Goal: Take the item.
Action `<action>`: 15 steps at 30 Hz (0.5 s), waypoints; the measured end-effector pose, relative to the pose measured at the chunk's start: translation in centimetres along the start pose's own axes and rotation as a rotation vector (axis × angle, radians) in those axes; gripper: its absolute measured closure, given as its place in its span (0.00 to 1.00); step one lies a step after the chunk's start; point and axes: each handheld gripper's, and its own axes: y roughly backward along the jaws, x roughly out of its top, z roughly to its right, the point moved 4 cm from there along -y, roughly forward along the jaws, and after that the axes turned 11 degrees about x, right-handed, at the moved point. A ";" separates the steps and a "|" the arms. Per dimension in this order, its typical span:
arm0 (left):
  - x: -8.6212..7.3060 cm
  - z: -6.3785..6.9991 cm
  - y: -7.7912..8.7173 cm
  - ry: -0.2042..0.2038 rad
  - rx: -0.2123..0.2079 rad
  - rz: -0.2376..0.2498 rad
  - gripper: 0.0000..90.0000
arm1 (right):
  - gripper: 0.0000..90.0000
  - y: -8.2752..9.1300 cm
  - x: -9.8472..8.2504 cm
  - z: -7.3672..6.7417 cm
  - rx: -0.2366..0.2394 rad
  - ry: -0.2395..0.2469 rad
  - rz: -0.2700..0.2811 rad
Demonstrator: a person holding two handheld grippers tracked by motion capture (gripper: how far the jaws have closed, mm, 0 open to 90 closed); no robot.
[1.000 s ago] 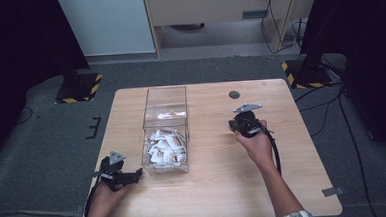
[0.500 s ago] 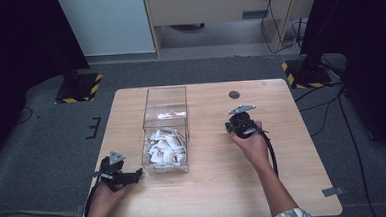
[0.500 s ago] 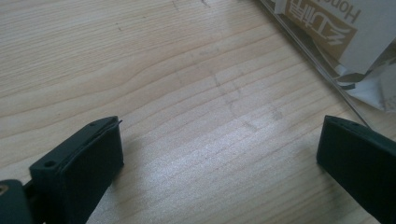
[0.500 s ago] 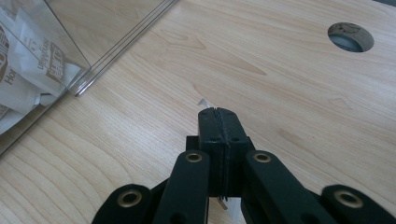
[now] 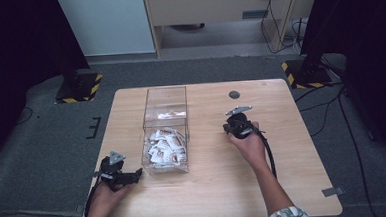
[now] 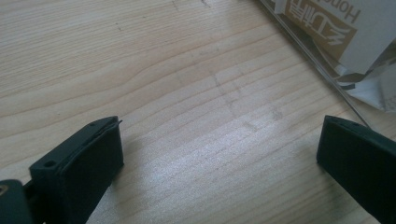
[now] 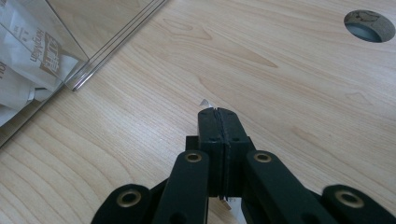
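Right hand-held gripper (image 7: pixel 218 112) pressed together on a mostly hidden white scrap (image 7: pixel 203 102) (left hand-held gripper (image 6: pixel 219 154) spread).

A light wooden table (image 5: pixel 210 197) carries a clear plastic box (image 5: pixel 166 130) between the two grippers, nearer the left gripper (image 5: pixel 127 177) and well left of the right gripper (image 5: pixel 227 129). White sachets (image 5: pixel 165 147) fill the box's near end. A round cable hole (image 5: pixel 234 94) lies beyond the right gripper.

Left gripper (image 5: pixel 115 173) rests low, jaws wide apart; right gripper (image 5: pixel 238 123) jaws closed, perhaps pinching something thin.
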 end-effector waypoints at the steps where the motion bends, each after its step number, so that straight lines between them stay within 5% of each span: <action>1: 0.0 0.0 0.0 -0.001 0.000 -0.001 0.00 | 1.00 0.0 0.0 0.0 0.000 0.000 0.000; 15: 0.0 0.0 0.0 -0.001 0.000 -0.001 0.00 | 0.98 -1.2 -0.1 -0.2 -0.009 -0.004 -0.031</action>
